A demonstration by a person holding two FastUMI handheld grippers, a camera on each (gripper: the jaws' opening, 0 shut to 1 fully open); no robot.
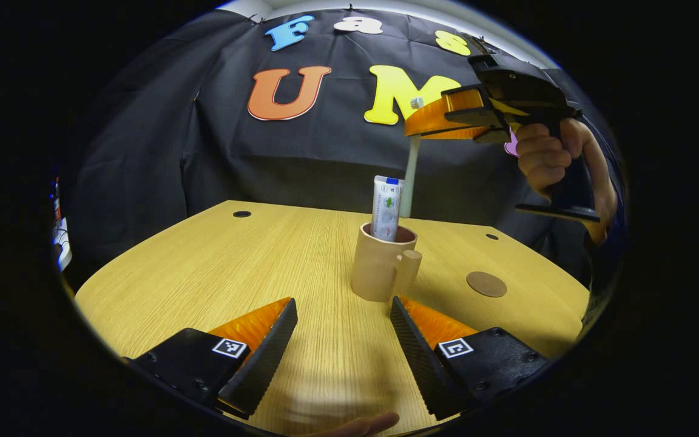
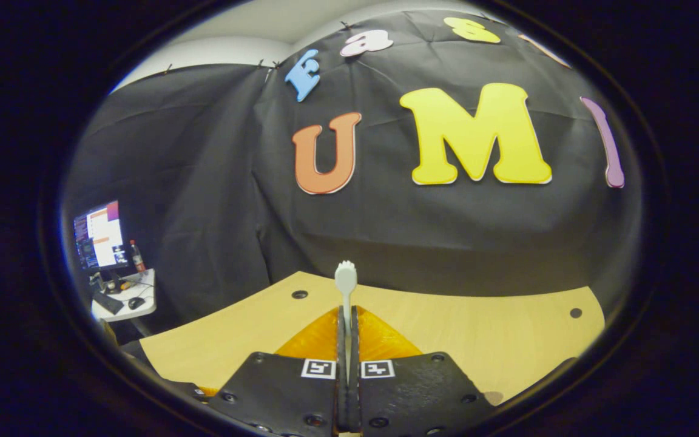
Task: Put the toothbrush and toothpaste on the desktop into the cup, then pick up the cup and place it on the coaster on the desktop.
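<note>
The right tool [image 1: 446,115] pinches the toothbrush [image 1: 410,176] above the cup [image 1: 380,264] holding toothpaste [image 1: 386,209]; lowering it in comes next. The left tool [image 1: 343,340] gapes open, coaster [image 1: 486,284] at three o'clock.

Dim, evenly lit views; edges bend; soft shadows below.

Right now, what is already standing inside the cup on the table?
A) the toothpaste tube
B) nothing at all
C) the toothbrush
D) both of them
A: the toothpaste stands upright in the cup, while the toothbrush is gripped by the right gripper above and behind the cup, its lower end not yet inside as far as the left gripper view shows.
</note>
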